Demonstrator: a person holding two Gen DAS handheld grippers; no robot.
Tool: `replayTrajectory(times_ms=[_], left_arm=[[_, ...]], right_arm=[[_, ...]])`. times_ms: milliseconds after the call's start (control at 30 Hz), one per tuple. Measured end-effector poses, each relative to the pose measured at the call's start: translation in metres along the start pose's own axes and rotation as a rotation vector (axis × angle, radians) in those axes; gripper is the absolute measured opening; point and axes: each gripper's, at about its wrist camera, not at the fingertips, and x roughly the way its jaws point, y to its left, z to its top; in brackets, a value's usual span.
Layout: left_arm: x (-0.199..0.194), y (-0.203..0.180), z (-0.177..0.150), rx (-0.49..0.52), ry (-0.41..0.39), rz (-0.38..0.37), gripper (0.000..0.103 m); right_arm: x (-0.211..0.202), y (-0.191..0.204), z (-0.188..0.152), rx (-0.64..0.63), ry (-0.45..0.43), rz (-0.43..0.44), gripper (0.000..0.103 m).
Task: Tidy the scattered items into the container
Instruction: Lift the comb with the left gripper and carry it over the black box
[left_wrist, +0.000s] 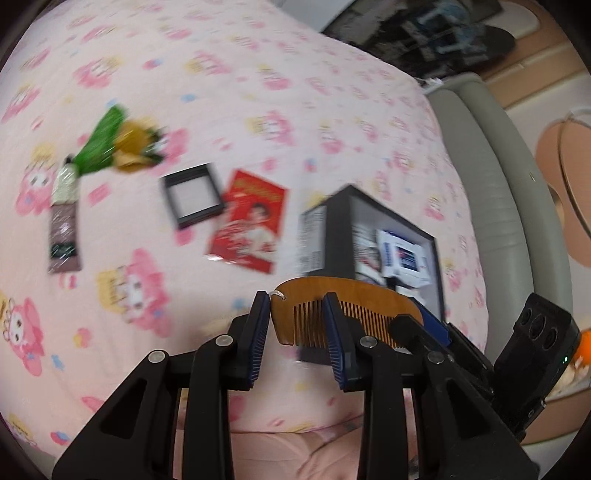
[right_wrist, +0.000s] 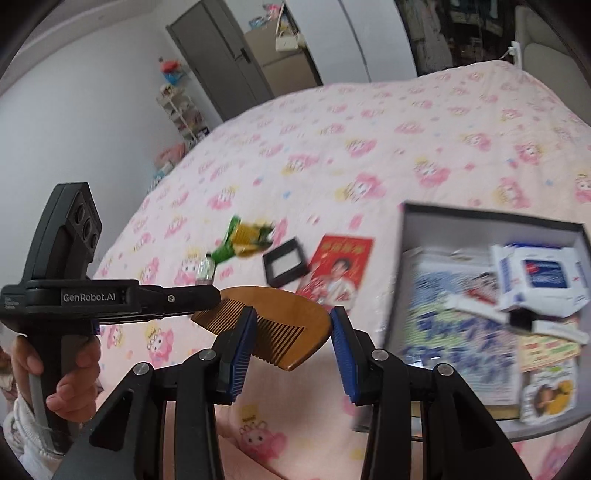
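Observation:
A brown wooden comb (left_wrist: 354, 295) (right_wrist: 280, 314) hangs above the pink bedspread, spanning both grippers. My left gripper (left_wrist: 297, 306) is open: the comb's corded end sits against its left finger, and its right finger crosses in front of the teeth. My right gripper (right_wrist: 295, 314) is also open, with the comb's other end at its right finger. Each gripper shows in the other's view, the right gripper (left_wrist: 417, 325) and the left gripper (right_wrist: 212, 295). The black box (left_wrist: 332, 229) (right_wrist: 480, 214) just beyond holds a blue-white packet (right_wrist: 543, 277) and printed papers.
On the bed lie a green-yellow snack packet (left_wrist: 110, 147), a tube (left_wrist: 64, 221), a small black square tray (left_wrist: 192, 195) and a red booklet (left_wrist: 251, 221). A grey padded bed edge (left_wrist: 498, 184) runs along the right. A hand (right_wrist: 70, 391) holds the left gripper's handle.

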Motion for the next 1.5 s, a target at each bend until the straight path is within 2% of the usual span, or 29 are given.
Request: replayTrajectory(times_ms=[167, 400, 567, 700, 800, 933, 1067, 1267, 1367, 1433, 1500], left_arm=[[0.005, -0.072, 0.01, 0.104, 0.008, -0.03, 0.029], [0.04, -0.171, 0.029, 0.237, 0.038, -0.047, 0.029], [0.079, -0.209, 0.031, 0.283, 0.077, -0.068, 0.029], [0.11, -0.2, 0.029, 0.242, 0.093, -0.039, 0.029], [0.127, -0.182, 0.033, 0.225, 0.099, -0.007, 0.029], [0.153, -0.143, 0.051, 0.111, 0.123, 0.009, 0.029], [0.171, -0.134, 0.056, 0.116, 0.128, 0.082, 0.029], [0.197, -0.121, 0.063, 0.123, 0.136, 0.191, 0.027], [0.204, -0.129, 0.059, 0.14, 0.138, 0.233, 0.025], [0.207, -0.132, 0.058, 0.156, 0.134, 0.261, 0.026], [0.205, -0.131, 0.055, 0.16, 0.129, 0.261, 0.026]], right_arm=[[-0.051, -0.041, 0.013, 0.031, -0.086, -0.05, 0.037], [-0.114, -0.112, 0.014, 0.124, -0.203, -0.118, 0.037], [-0.139, -0.155, 0.008, 0.184, -0.237, -0.177, 0.037], [-0.121, -0.179, 0.01, 0.223, -0.186, -0.183, 0.037], [-0.087, -0.183, 0.021, 0.191, -0.095, -0.211, 0.037], [-0.04, -0.182, 0.035, 0.152, 0.012, -0.222, 0.037], [0.008, -0.181, 0.046, 0.125, 0.108, -0.238, 0.037], [0.042, -0.186, 0.044, 0.107, 0.149, -0.258, 0.037], [0.053, -0.189, 0.04, 0.115, 0.17, -0.219, 0.034], [0.056, -0.19, 0.038, 0.106, 0.18, -0.235, 0.034], [0.057, -0.19, 0.036, 0.095, 0.188, -0.251, 0.034]])
